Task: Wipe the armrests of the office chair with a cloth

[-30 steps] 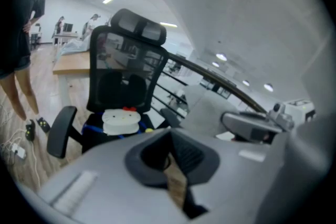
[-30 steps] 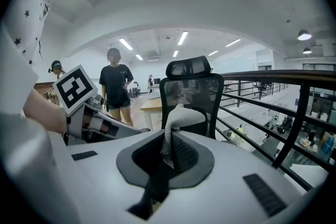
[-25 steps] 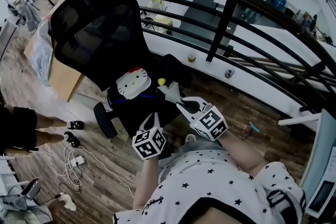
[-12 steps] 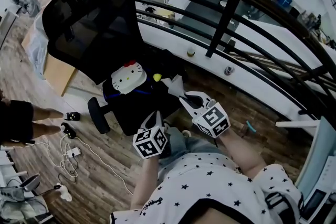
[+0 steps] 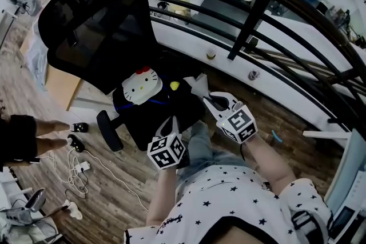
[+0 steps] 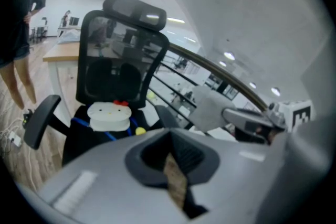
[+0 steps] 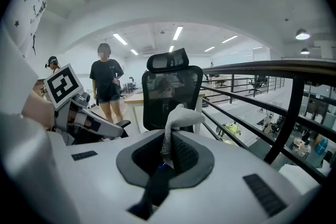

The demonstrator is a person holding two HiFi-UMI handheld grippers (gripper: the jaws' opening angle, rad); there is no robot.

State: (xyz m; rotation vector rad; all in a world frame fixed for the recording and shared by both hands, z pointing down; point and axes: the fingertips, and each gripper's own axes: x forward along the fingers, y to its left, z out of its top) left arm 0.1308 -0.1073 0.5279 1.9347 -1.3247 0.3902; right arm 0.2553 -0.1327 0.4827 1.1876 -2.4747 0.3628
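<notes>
The black mesh-backed office chair (image 5: 97, 31) faces me, with a white cat-face cushion (image 5: 142, 86) on its seat. Its left armrest (image 5: 108, 131) juts toward the floor side; the other armrest (image 6: 165, 115) is on the railing side. My right gripper (image 5: 203, 94) is shut on a white cloth (image 5: 197, 85), held over the seat's right edge next to that armrest. In the right gripper view the cloth (image 7: 181, 115) stands up from the jaws of the right gripper (image 7: 170, 136). My left gripper (image 5: 170, 123) hangs shut and empty before the seat's front edge.
A black metal railing (image 5: 251, 20) curves close behind and to the right of the chair. A person (image 7: 107, 84) stands on the wooden floor (image 5: 108, 191) left of the chair, beside a wooden desk (image 5: 60, 86). Cables and a power strip (image 5: 80, 171) lie at lower left.
My right gripper has carried the cloth a little up and to the right, toward the railing side of the seat. The left gripper has hardly moved.
</notes>
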